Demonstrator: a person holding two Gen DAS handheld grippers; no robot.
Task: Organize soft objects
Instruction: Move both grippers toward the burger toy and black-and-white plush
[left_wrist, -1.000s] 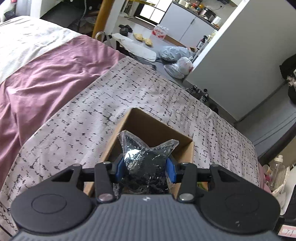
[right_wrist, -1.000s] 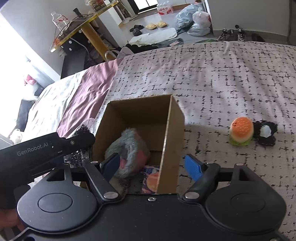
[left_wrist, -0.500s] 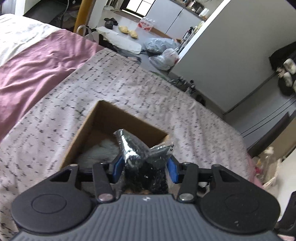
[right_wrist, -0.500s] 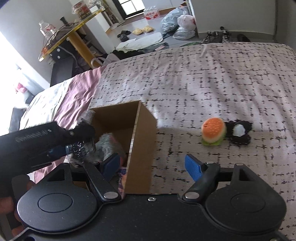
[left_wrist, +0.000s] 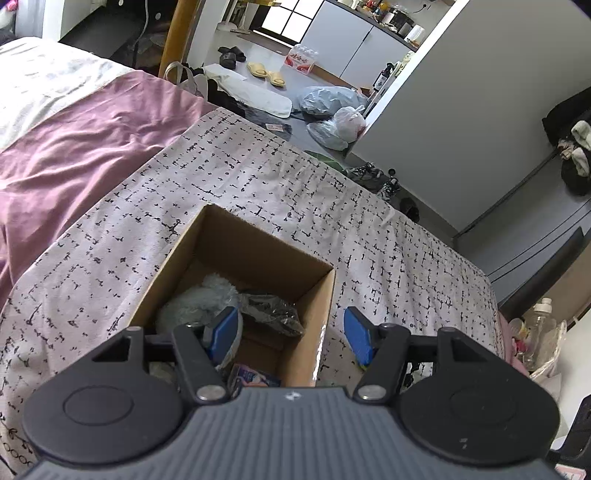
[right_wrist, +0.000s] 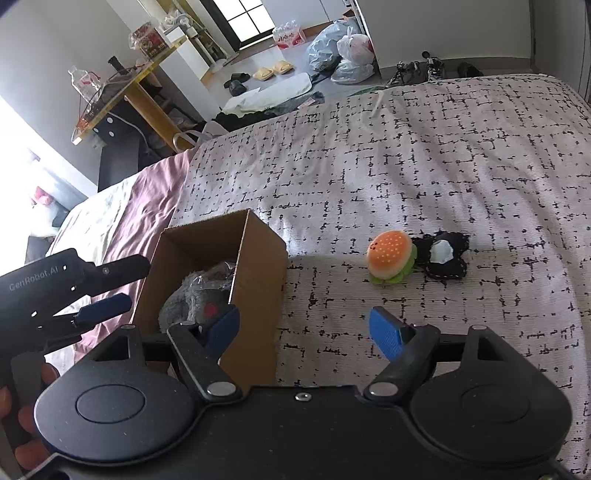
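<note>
- Left wrist view: my left gripper (left_wrist: 290, 332) hangs over the cardboard box (left_wrist: 236, 236), its blue fingers (left_wrist: 223, 326) spreading wider with nothing between them. The black bag-wrapped item (left_wrist: 271, 312) lies inside the box at about 12 o'clock from the jaws, resting against a grey plush toy (left_wrist: 195, 304) at 10 o'clock. A printed packet (left_wrist: 251, 374) sits on the box floor nearest me.
- The box stands on the patterned blanket (left_wrist: 258, 177), with the purple sheet (left_wrist: 74, 140) out at 9 o'clock.
- Risk here, as I judge it: my right finger sits outside the near box wall, so pulling away sideways could catch the rim and tip or drag the light box across the soft bedding.
- Right wrist view: my right gripper (right_wrist: 304, 328) is held wide apart and empty. The burger plush (right_wrist: 389, 256) lies on the blanket at about 1 o'clock from the jaws, touching a black plush with a white patch (right_wrist: 443, 256) just beyond it at 2 o'clock. The box is at 10 o'clock, with the left gripper at 9 o'clock beside it.
- Risk here: the two toys touch, so a sloppy closure on the burger might snag the black one too, or pinch the blanket beneath. The burger is round and squashy, and could squirt out of an off-centre pinch.
</note>
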